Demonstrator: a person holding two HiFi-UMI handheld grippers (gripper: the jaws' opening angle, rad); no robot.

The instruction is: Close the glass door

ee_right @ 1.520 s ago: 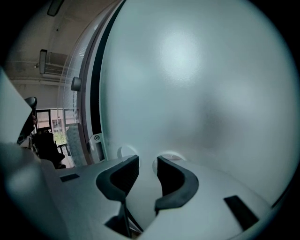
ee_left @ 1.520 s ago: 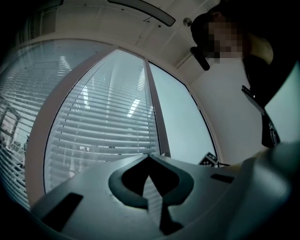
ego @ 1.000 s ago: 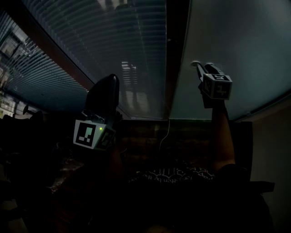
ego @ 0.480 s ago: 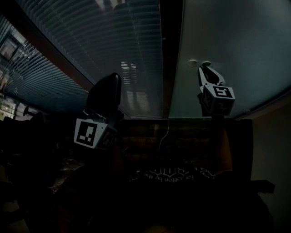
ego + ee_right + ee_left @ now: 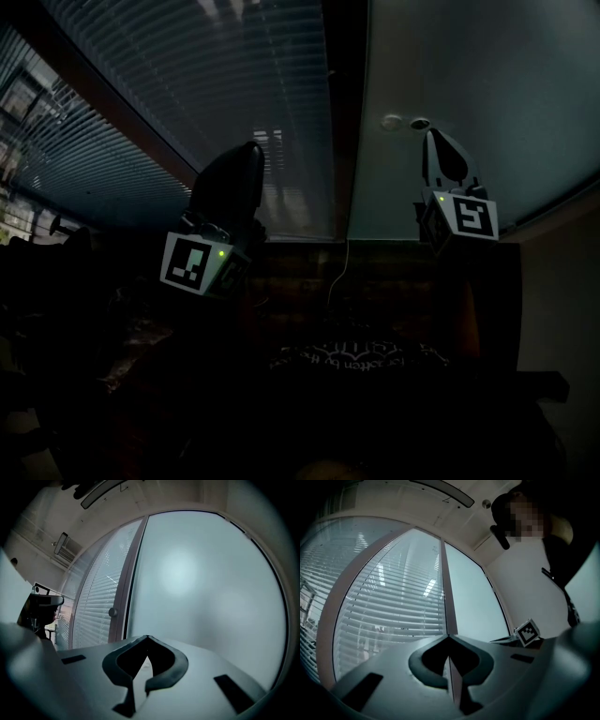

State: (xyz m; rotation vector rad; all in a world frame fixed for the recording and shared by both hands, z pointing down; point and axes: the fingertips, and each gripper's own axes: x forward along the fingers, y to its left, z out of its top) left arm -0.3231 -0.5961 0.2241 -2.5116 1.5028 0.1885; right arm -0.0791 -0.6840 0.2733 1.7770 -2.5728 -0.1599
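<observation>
The frosted glass door (image 5: 478,94) fills the right of the head view, beside a dark upright frame (image 5: 345,112) and a glass panel with blinds (image 5: 225,84). A small round knob (image 5: 393,122) sits on the door near the frame. My right gripper (image 5: 436,141) is just below the knob and clear of it. Its jaws have just been closing and now stand shut with nothing between them. In the right gripper view the door (image 5: 201,583) is straight ahead of that gripper (image 5: 147,638). My left gripper (image 5: 251,155) is shut and empty before the blinds (image 5: 393,602).
The room is dark, and the floor and my body are barely visible in the head view. A wall (image 5: 525,583) meets the door on the right. The right gripper's marker cube (image 5: 527,632) shows in the left gripper view. A dark chair-like shape (image 5: 40,609) stands far left.
My right gripper has come off the knob, drawn back from the door and shut its jaws. My left gripper has shifted slightly to the right.
</observation>
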